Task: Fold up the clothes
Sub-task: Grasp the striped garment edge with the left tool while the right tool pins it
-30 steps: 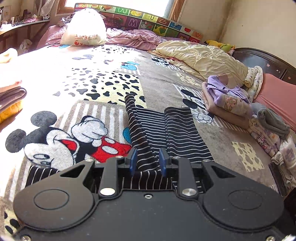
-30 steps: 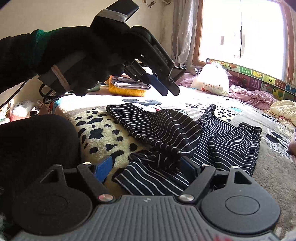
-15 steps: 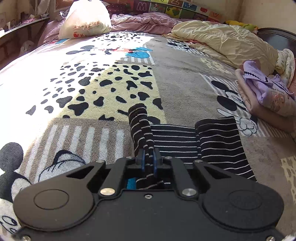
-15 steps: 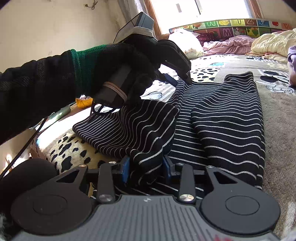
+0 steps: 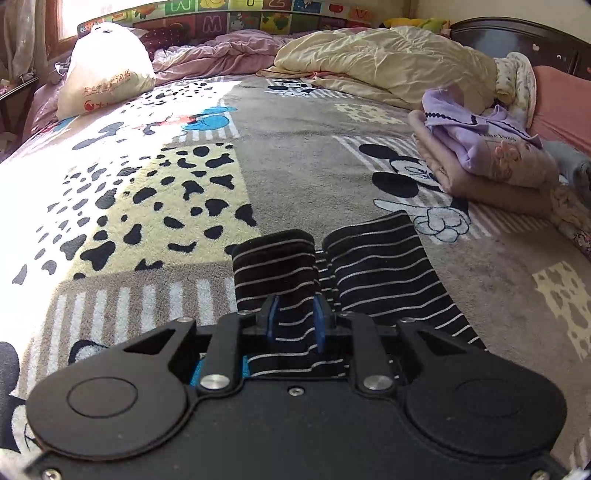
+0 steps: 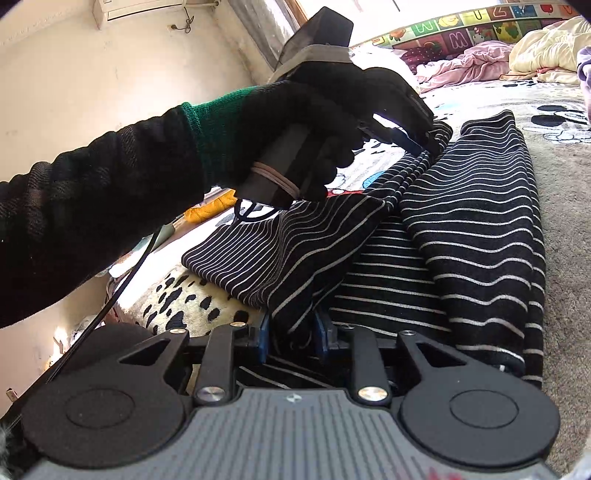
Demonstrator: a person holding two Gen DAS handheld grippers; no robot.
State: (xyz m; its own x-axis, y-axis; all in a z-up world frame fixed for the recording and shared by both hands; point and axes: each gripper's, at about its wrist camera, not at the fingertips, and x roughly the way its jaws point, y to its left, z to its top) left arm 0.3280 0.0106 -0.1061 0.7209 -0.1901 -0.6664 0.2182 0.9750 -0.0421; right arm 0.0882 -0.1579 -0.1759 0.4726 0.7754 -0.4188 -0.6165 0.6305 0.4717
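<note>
Sunlit cartoon-print bed blanket (image 5: 295, 155) carries our black white-striped knit garment (image 6: 469, 229). Left fingers (image 5: 295, 321), just reopening slightly, hold a sleeve; right fingers (image 6: 291, 332) pinch a bunched edge between them. Soft, light, floppy: we should grip hems.

Strong daylight pours in from the window (image 6: 369, 11) at the top of the right wrist view, blowing that patch out to plain white. In the left wrist view a sunlit band washes out the blanket (image 5: 122, 177) at left, while the right half sits in softer shade. Both pictures are sharp, with fisheye bending and dark corners.
</note>
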